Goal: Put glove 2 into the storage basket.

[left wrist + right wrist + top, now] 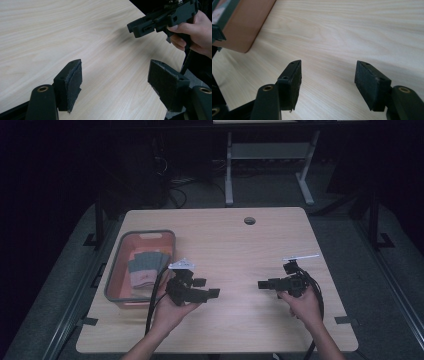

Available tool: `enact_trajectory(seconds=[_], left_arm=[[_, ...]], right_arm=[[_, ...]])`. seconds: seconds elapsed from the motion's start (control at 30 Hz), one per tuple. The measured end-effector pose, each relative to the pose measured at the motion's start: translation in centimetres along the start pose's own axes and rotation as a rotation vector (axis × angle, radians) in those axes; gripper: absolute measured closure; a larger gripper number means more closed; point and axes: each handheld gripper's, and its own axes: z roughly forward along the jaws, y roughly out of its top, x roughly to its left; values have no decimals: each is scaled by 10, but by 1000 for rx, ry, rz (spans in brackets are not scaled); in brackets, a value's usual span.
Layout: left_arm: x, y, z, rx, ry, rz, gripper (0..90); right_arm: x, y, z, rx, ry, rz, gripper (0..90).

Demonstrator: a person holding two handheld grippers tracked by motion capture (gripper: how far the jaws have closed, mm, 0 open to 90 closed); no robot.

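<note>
- While both grippers hover over the bare middle of the counter (240, 245), the folded grey cloths (146, 266) lie in the pink bin (116, 270) at the near-left, so the reach goes that way.
- The left gripper (206, 288) sits just right of the bin; its fingers (72, 85) stand wide apart and hold nothing.
- The right gripper (264, 284) is well apart from the bin; its fingers (292, 82) are equally wide and empty.
- Likely best: keep the fingers spread, come down over the bin's rim, and pinch only 1 cloth by an edge.
- Keep the cables clear of the bin wall.
</note>
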Motion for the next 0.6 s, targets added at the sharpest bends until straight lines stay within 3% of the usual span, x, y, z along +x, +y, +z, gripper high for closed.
enact_trajectory(seconds=[0.37, 0.47, 0.6], left_arm=[[-3, -17, 11, 5, -10, 23, 272], [-3, -23, 13, -1, -45, 8, 266], [-7, -33, 14, 16, -33, 39, 264]], right_arm=[[-3, -23, -1, 3, -20, -22, 364], [-3, -30, -2, -2, -25, -33, 363], [-4, -38, -2, -6, -33, -41, 354]])
